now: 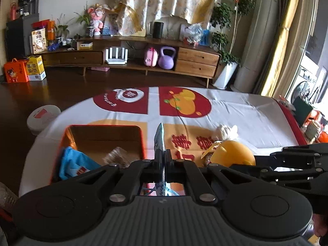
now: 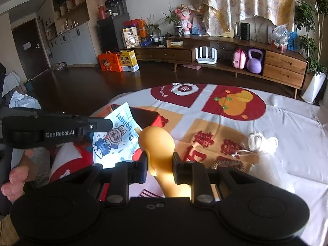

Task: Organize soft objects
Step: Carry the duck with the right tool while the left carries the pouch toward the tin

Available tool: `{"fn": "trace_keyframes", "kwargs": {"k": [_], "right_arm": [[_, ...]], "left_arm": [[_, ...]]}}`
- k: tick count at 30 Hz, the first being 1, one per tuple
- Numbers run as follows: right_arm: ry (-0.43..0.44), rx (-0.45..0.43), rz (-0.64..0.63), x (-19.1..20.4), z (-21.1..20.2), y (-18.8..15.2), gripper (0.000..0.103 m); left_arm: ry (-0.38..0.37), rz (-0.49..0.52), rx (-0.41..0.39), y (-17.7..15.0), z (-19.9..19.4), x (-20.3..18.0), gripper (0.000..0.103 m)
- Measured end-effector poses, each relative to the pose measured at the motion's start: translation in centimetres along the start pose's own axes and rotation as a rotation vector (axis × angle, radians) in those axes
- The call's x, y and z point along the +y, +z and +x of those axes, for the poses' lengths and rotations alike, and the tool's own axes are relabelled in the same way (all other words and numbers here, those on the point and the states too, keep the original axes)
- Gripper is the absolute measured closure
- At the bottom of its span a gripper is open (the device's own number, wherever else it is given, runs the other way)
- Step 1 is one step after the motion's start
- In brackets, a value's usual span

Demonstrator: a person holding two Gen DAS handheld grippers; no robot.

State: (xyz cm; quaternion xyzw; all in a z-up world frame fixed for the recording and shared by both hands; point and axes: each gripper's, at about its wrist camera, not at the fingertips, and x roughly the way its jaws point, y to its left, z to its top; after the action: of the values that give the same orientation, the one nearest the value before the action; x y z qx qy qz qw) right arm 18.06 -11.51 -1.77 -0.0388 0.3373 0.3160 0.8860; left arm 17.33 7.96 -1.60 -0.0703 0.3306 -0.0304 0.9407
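The left gripper (image 1: 162, 160) has its jaws pressed together on a thin printed packet (image 1: 160, 141), which stands on edge between the pads and sticks out past the fingertips. From the right wrist view the same packet (image 2: 116, 135) shows its flat face, with a cartoon figure in blue and white. Just left of that claw and slightly beyond it sits an open red box (image 1: 102, 139) on the table, holding a blue cloth item (image 1: 75, 162) and a brownish blurred thing I cannot make out.

The right gripper (image 2: 160, 168) pinches a soft yellow-orange toy (image 2: 157, 143), its jaws partly spread around the toy's narrow part, with the rounded end rising past the fingertips. To the right of this claw and further out, a white soft item (image 2: 262, 141) lies on the patterned tablecloth (image 2: 287, 123). A wooden sideboard (image 2: 225, 51) stands far beyond.
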Motion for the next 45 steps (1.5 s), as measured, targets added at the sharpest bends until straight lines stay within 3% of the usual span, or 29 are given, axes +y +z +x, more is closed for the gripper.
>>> {"fn": "trace_keyframes", "kwargs": {"k": [14,26,33,45], "right_arm": [[0.015,0.004,-0.035,3.9,3.8,2.9,0.080],[0.038,0.053,-0.061,6.8,9.3,3.7,0.080],[0.065,0.115,-0.067,8.0,12.4,2.9,0.080],[0.081,0.178,-0.083,9.1,16.2,2.1,0.080]], "left_arm": [[0.062,-0.088,-0.072,2.8,-0.7,6.3,0.101],[0.113,-0.149,-0.065,3.5,1.8,11.6,0.101],[0.078,-0.243,-0.062,3.7,4.3,14.1,0.101],[0.041,-0.280,-0.022,2.8,8.6,14.8,0.101]]}}
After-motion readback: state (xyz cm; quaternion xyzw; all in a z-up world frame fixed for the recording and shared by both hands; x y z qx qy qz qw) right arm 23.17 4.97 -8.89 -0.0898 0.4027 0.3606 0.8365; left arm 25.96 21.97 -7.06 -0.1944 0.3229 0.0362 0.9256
